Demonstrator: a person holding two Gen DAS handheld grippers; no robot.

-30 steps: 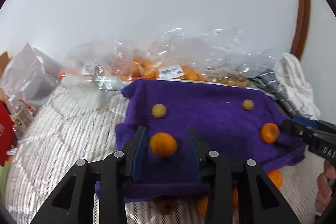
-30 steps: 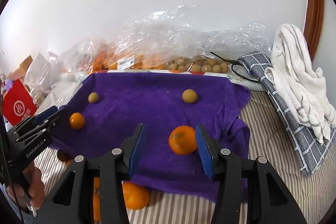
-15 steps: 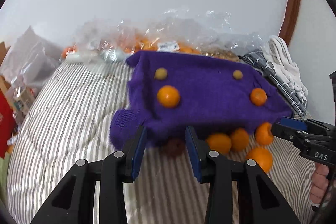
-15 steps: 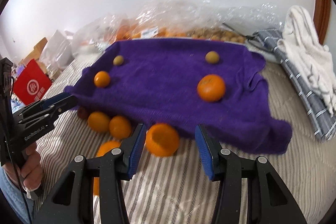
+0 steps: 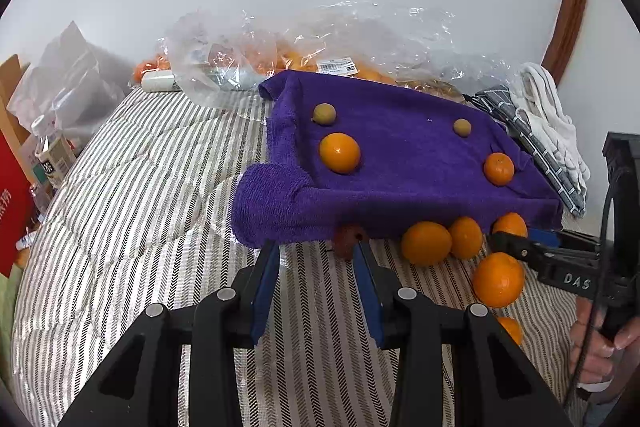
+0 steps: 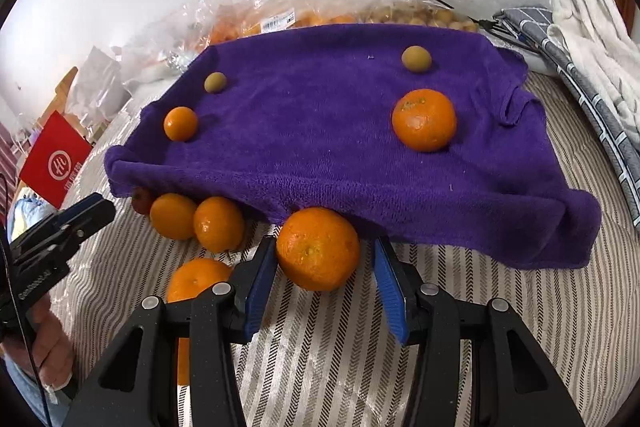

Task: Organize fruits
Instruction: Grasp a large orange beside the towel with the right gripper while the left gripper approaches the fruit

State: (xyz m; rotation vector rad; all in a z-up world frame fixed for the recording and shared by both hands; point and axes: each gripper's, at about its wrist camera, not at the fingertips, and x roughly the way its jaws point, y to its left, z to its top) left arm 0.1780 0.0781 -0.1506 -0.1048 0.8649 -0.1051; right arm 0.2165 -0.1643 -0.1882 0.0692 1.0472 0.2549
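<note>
A purple towel [image 5: 400, 155] [image 6: 320, 131] lies on the striped bed with two oranges and two small yellow-green fruits on it. Several oranges lie along its near edge. My left gripper [image 5: 316, 259] is open, its tips near a small dark red fruit [image 5: 349, 239] at the towel's edge. My right gripper [image 6: 324, 259] is open with a large orange [image 6: 318, 247] between its fingers, touching neither that I can tell. The left gripper also shows in the right wrist view [image 6: 76, 219], and the right gripper in the left wrist view [image 5: 520, 247].
Clear plastic bags of oranges [image 5: 304, 47] and small yellow fruits [image 6: 420, 15] lie behind the towel. A grey checked cloth and white towel [image 6: 588, 39] lie at right. A red box [image 6: 54, 163], bottle and bags stand at left. The striped bedspread [image 5: 140, 207] extends left.
Both grippers have pulled back from over the towel to its near edge. The oranges in front of the towel have come into view, one now between my right fingers.
</note>
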